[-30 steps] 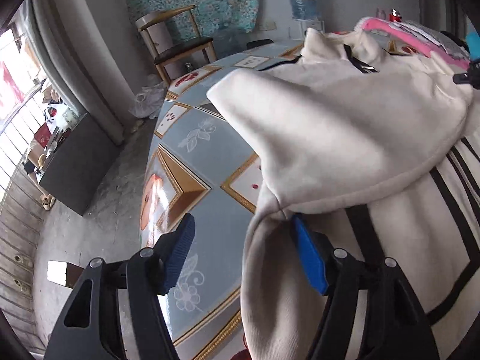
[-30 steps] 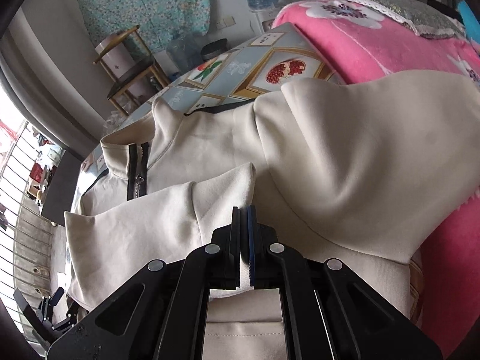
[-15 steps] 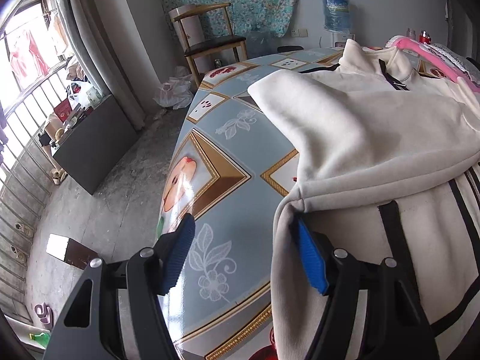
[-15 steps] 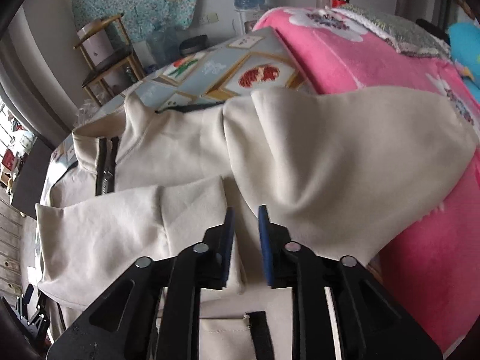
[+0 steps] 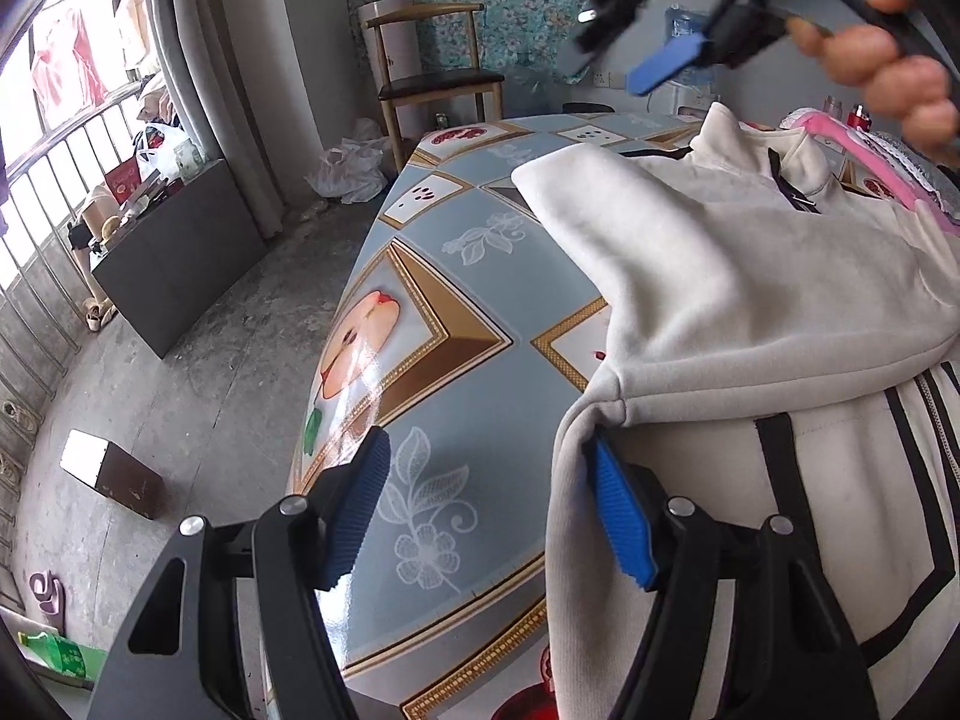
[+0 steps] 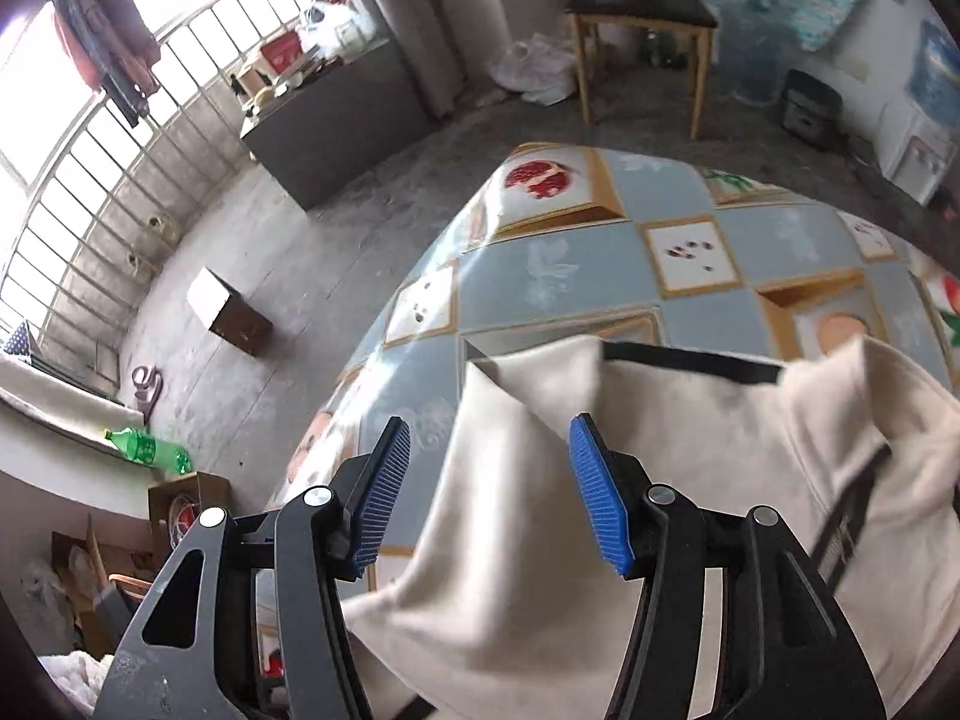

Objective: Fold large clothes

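Two tongs: left tongs (image 5: 486, 510) and right tongs (image 6: 489, 489), one in each hand.
One garment: a cream jacket (image 5: 750, 312) with black stripes and a black zip, lying on the bench (image 5: 480, 300) with its collar toward the far edge.
Jacket place: it covers the right part of the bench in the left view; a sleeve (image 5: 690, 252) lies folded across the body, its cuff end pointing to the far left corner.
What changed, right: a second ago the right tongs were pressed together on a fold of the cream cloth; their jaws have just been opening and now stand spread, with cloth seen behind the gap but not pinched.
What changed, view: the right tongs have left the middle of the jacket and now hover above the folded sleeve's end, facing the bench's left edge.
Left tongs: spread as before, nothing between the pads; the right pad (image 5: 618, 516) touches the jacket's side edge, and the left pad hangs over bare bench.
Meaning: my reading is that one sleeve fold has been laid down and let go, and a new grip comes next.
Fingers (image 5: 888, 66): a few show at the top right of the left view, holding the right tongs.
One chair (image 5: 432, 72): beyond the far edge.
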The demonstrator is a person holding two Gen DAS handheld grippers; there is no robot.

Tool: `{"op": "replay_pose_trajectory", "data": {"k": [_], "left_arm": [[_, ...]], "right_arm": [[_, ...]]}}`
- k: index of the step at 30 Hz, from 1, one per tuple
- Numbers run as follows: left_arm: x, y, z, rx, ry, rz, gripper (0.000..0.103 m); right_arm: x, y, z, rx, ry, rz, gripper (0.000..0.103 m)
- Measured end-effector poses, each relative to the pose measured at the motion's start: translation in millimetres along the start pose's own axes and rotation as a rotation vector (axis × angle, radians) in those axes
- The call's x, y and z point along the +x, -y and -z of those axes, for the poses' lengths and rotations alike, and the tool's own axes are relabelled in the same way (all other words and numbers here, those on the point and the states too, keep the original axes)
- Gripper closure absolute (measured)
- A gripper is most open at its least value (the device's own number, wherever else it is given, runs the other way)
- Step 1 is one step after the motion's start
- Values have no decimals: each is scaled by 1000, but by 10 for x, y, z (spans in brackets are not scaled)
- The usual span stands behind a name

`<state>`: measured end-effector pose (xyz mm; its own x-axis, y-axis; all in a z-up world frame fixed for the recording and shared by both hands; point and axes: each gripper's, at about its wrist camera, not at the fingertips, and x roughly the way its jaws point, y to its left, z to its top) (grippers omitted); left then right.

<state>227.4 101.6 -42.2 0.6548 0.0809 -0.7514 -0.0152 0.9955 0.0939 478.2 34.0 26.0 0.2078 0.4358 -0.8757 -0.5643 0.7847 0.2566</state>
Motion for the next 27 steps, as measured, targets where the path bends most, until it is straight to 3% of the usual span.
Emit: {"op": "replay_pose_trajectory", "data": {"k": [4, 7, 8, 10, 14, 17, 23, 27], "left_arm": [[1, -13, 16, -10, 5, 7, 37], [2, -31, 18, -19, 5, 16, 37], [3, -36, 18, -22, 4, 19, 38], [2, -50, 24, -26, 6, 22, 38], [3, -39, 27, -24, 10, 14, 38], [-3, -36, 30, -25, 11, -3, 39], [-21, 14, 46, -13, 17, -32, 39], [-35, -1, 59, -19, 17, -15, 39]], "right_arm": [[558, -61, -344, 11, -175, -1, 49], [837, -67, -395, 9, -292, 58, 51], [895, -67, -392, 3, -322, 67, 56], [960, -102, -378, -24, -374, 91, 98], [796, -275, -389, -126, -309, 69, 100], [741, -319, -410, -130, -246, 57, 100], [999, -324, -398, -196, -187, 96, 100], [892, -253, -425, -151, -119, 93, 93]]}}
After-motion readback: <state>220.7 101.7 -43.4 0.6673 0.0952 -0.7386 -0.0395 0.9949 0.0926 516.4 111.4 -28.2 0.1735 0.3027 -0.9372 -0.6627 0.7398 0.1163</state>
